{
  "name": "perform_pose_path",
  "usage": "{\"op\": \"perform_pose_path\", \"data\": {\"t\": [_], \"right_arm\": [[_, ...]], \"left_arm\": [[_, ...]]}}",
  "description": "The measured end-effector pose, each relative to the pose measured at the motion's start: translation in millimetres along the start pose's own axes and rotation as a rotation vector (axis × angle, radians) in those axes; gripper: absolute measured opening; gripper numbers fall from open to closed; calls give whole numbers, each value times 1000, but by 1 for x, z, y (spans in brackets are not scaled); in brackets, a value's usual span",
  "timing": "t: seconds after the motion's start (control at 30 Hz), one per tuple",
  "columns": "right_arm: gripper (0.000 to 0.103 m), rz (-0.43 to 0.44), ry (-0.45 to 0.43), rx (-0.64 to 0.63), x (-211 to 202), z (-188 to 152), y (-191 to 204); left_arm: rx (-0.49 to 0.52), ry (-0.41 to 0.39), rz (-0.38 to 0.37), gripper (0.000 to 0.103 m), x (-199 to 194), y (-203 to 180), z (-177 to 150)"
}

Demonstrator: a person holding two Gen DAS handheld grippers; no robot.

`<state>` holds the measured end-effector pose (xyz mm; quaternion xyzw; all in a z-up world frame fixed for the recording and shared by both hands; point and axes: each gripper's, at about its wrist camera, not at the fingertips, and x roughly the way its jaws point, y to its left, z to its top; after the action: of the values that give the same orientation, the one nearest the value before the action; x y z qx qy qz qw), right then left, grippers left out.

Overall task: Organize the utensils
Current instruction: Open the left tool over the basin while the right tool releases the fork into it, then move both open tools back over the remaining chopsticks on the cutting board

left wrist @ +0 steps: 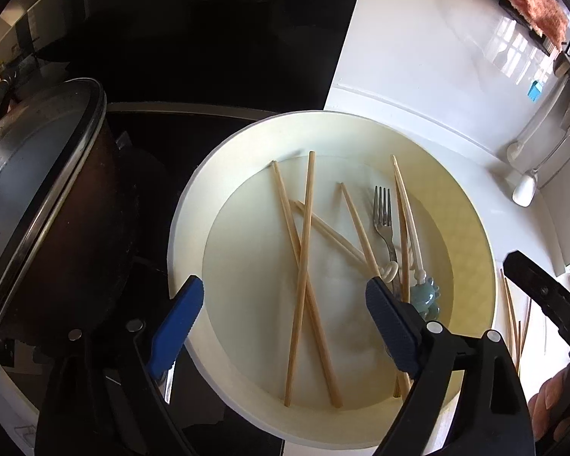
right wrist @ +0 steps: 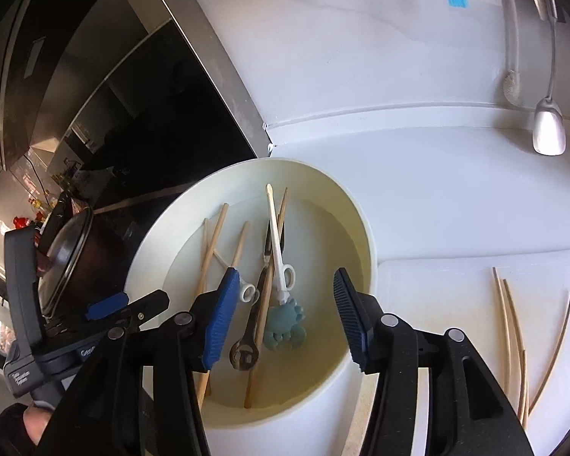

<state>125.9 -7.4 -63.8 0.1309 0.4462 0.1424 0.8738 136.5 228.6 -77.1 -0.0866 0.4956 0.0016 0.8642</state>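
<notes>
Chopsticks (left wrist: 302, 266) in basin (left wrist: 186, 212); untouched.

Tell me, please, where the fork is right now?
In the left wrist view, the fork lies inside the white basin, right of centre, among wooden chopsticks.

Open bowl, crowded left side

The round cream bowl (left wrist: 471, 228) is open from above; a dark lidded pot (left wrist: 49, 205) crowds its left rim, while white bench (right wrist: 456, 197) toward the right edge lies free.
</notes>
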Motion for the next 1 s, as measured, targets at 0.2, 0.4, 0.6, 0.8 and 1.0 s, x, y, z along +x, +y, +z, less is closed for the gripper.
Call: {"op": "perform_pose_path", "data": {"t": [0.2, 0.4, 0.6, 0.8, 1.0], "right_arm": [[57, -31, -60, 2, -51, -32, -23], [61, -139, -97, 26, -100, -67, -75], [61, -230, -70, 86, -143, -101, -146], [61, -226, -30, 59, -149, -126, -185], [61, -205, 41, -36, -126, -144, -200]], "left_arm": [[30, -73, 18, 90, -31, -23, -11], [107, -153, -26, 95, -64, -78, -30], [129, -133, -115, 96, -75, -138, -63], [115, -81, -93, 96, -71, -179, -108], [82, -58, -28, 96, -65, -199, -143]]}}
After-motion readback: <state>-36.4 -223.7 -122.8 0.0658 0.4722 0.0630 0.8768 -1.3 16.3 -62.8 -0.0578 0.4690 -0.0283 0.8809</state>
